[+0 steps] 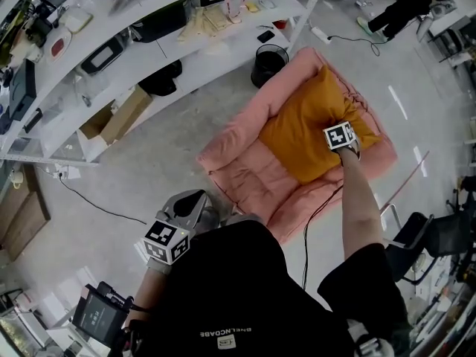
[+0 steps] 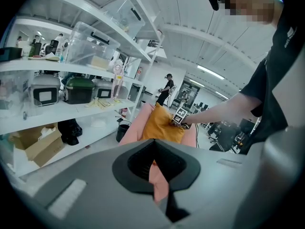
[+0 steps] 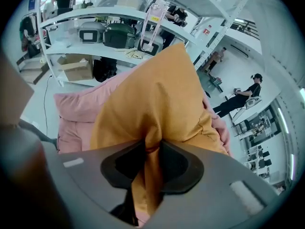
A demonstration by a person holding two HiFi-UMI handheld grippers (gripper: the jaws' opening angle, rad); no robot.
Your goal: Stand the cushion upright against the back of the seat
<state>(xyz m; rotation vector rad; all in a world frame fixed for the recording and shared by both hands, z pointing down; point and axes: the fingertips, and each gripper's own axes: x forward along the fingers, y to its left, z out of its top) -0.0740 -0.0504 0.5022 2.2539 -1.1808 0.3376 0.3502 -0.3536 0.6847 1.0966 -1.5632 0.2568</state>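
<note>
An orange cushion (image 1: 305,132) lies tilted on a pink floor seat (image 1: 245,169), its far corner up against the seat's raised back. My right gripper (image 1: 349,149) reaches down to the cushion's near right edge. In the right gripper view the gripper (image 3: 151,149) is shut on a pinched fold of the cushion (image 3: 157,94), with the pink seat (image 3: 76,104) behind it. My left gripper (image 1: 195,198) hangs close to my body, well short of the seat. In the left gripper view its jaws (image 2: 153,147) meet at the tips with nothing in them, and the cushion (image 2: 159,123) shows far ahead.
White shelving (image 1: 149,43) runs along the left, with a cardboard box (image 1: 115,116) on its lowest level. A black bin (image 1: 268,64) stands just behind the seat. A cable (image 1: 316,222) trails over the seat's near edge. An office chair (image 1: 439,236) is at the right, and a person (image 1: 405,2) sits far off.
</note>
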